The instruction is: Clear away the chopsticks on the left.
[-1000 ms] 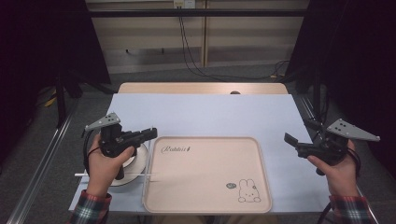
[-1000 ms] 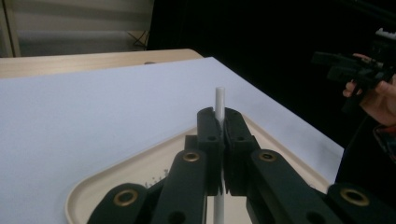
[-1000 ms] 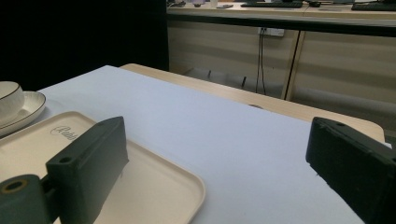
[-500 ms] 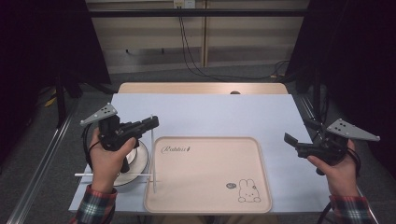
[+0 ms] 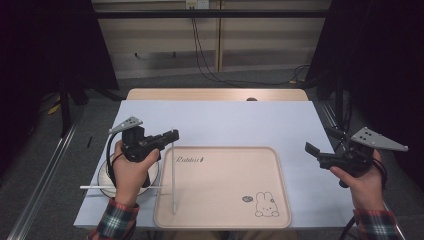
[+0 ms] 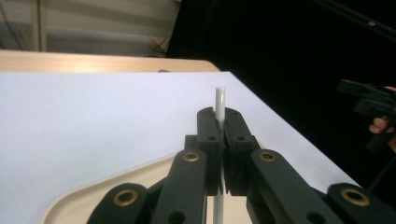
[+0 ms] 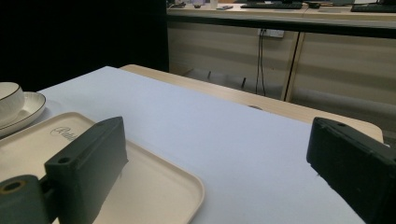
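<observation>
Table (image 5: 220,120): a wide pale blue top; a bare wooden strip (image 5: 215,94) runs along its 12 o'clock edge.

Tray (image 5: 225,185): a beige tray with rounded corners, lying flat at the 6 o'clock side of the table. It carries a line of script print near its 11 o'clock corner and a small rabbit drawing (image 5: 265,205) toward its 5 o'clock corner. In the right gripper view its rim (image 7: 187,186) curves just beyond the near jaw.

Plate and bowl: a white plate (image 5: 104,176) sits at 8 o'clock on the table, just beside the tray and partly under the left hand. The right gripper view shows a white bowl (image 7: 9,102) with a dark rim standing on that plate (image 7: 28,109).

Left gripper (image 5: 172,135): held above the tray's 9 o'clock edge, pointing toward 3 o'clock. Its jaws are clamped together on a thin white stick. The left gripper view (image 6: 223,140) shows the pads pressed against the stick from both sides.

Right gripper (image 5: 312,150): held off the table's 4 o'clock edge, pointing toward 9 o'clock. Its jaws stand wide apart with nothing between them, as the right gripper view (image 7: 215,158) shows.

Held stick (image 5: 173,170): pinched near its top end and hanging about upright, its lower end over the tray's 7 o'clock part. Its tip (image 6: 219,100) pokes out above the jaws.

Second stick (image 5: 95,187): a like white stick lying flat across the plate, running 9 to 3 o'clock.
</observation>
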Motion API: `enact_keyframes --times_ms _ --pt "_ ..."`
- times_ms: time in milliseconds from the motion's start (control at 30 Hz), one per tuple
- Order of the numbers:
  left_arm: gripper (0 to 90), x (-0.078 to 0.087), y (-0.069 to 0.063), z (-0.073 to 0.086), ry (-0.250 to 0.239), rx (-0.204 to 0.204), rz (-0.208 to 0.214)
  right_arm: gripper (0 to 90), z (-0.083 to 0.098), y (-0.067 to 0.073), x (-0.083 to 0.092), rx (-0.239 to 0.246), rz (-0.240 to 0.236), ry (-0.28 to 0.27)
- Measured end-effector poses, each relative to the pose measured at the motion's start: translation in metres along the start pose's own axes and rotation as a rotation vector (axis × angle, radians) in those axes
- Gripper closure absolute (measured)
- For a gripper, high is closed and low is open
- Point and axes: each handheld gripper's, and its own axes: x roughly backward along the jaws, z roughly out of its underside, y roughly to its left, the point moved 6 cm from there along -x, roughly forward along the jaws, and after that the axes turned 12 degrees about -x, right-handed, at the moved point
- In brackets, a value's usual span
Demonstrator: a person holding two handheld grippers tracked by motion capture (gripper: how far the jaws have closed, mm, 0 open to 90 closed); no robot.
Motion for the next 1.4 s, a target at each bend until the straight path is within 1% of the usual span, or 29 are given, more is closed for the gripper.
enact_keyframes --times_ms 33,100,133,167,200,233,267,333,433,500,533,567,600,633,667,700,733,800,833,867,933,1067,1100,1167,1267,1300,1367,1400 --pt "87.7 -0.001 0.0 0.003 0.015 -0.011 -0.012 4.5 0.0 0.0 0.0 0.0 0.001 0.001" --pt "87.6 -0.004 0.0 0.007 0.027 0.002 -0.017 4.6 0.0 0.0 0.0 -0.004 0.0 -0.001" --pt "87.6 -0.006 0.0 0.009 0.03 0.013 -0.01 4.5 0.0 0.0 0.0 -0.003 0.0 -0.002" --pt "87.5 -0.006 0.0 0.009 0.03 0.013 -0.01 4.5 0.0 0.0 0.0 -0.003 0.0 -0.002" --pt "87.5 -0.008 0.001 0.011 0.034 0.015 -0.029 4.6 0.0 0.0 0.0 -0.003 0.0 -0.001" --pt "87.5 -0.012 0.003 0.015 0.061 0.015 -0.04 4.6 0.0 0.0 0.0 -0.003 0.001 0.001" --pt "87.4 -0.012 0.003 0.015 0.061 0.015 -0.04 4.5 0.0 0.0 -0.001 -0.008 0.003 -0.002" --pt "87.4 -0.016 0.005 0.019 0.078 0.024 -0.058 4.5 0.0 0.0 -0.001 -0.006 0.004 -0.002" --pt "87.2 -0.023 0.009 0.025 0.098 0.048 -0.073 4.5 0.001 0.0 -0.001 -0.007 0.003 0.003" --pt "87.1 -0.027 0.014 0.03 0.119 0.062 -0.098 4.4 0.001 0.0 -0.002 -0.008 -0.003 0.0" --pt "87.2 -0.03 0.016 0.032 0.132 0.075 -0.11 4.5 0.001 0.0 -0.002 -0.008 -0.005 0.0" --pt "87.1 -0.03 0.016 0.032 0.132 0.075 -0.11 4.5 0.001 0.0 -0.002 -0.008 -0.005 0.0" --pt "87.1 -0.033 0.019 0.036 0.147 0.095 -0.126 4.4 0.001 0.0 -0.001 -0.009 -0.005 0.001" --pt "87.2 -0.035 0.021 0.039 0.159 0.106 -0.133 4.5 0.0 0.0 -0.002 -0.014 -0.002 -0.005" --pt "87.1 -0.038 0.024 0.044 0.177 0.115 -0.15 4.5 0.0 0.0 -0.001 -0.012 -0.004 -0.003" --pt "87.1 -0.04 0.025 0.047 0.191 0.121 -0.155 4.5 0.0 0.0 -0.001 -0.011 -0.004 -0.003" --pt "87.1 -0.042 0.026 0.049 0.196 0.134 -0.163 4.5 0.0 0.0 -0.002 -0.015 -0.005 -0.004" --pt "87.1 -0.044 0.03 0.053 0.206 0.145 -0.173 4.5 0.0 0.0 -0.001 -0.017 -0.004 -0.002" --pt "87.1 -0.046 0.032 0.055 0.213 0.15 -0.184 4.5 0.001 0.0 -0.001 -0.017 -0.005 0.001" --pt "87.0 -0.047 0.033 0.056 0.209 0.164 -0.185 4.5 0.001 -0.001 -0.001 -0.014 -0.004 0.003" --pt "86.9 -0.049 0.036 0.059 0.233 0.158 -0.196 4.5 0.001 0.0 -0.001 -0.012 -0.005 0.002" --pt "86.7 -0.053 0.04 0.063 0.25 0.173 -0.217 4.5 0.001 -0.001 -0.002 -0.014 -0.004 0.003" --pt "86.6 -0.053 0.042 0.065 0.262 0.168 -0.218 4.4 0.001 -0.001 -0.001 -0.014 -0.003 0.005" --pt "86.5 -0.056 0.043 0.067 0.266 0.178 -0.216 4.5 0.001 -0.001 -0.002 -0.012 -0.003 0.004" --pt "86.4 -0.059 0.045 0.072 0.288 0.182 -0.218 4.5 0.001 -0.001 -0.002 -0.015 -0.003 0.003" --pt "86.3 -0.06 0.046 0.073 0.292 0.177 -0.213 4.5 0.001 -0.001 -0.002 -0.015 -0.002 0.003" --pt "86.2 -0.062 0.046 0.074 0.29 0.181 -0.22 4.4 0.001 -0.001 -0.002 -0.015 -0.002 0.003" --pt "86.1 -0.064 0.047 0.077 0.303 0.181 -0.222 4.5 0.001 -0.001 -0.002 -0.014 -0.005 0.002"
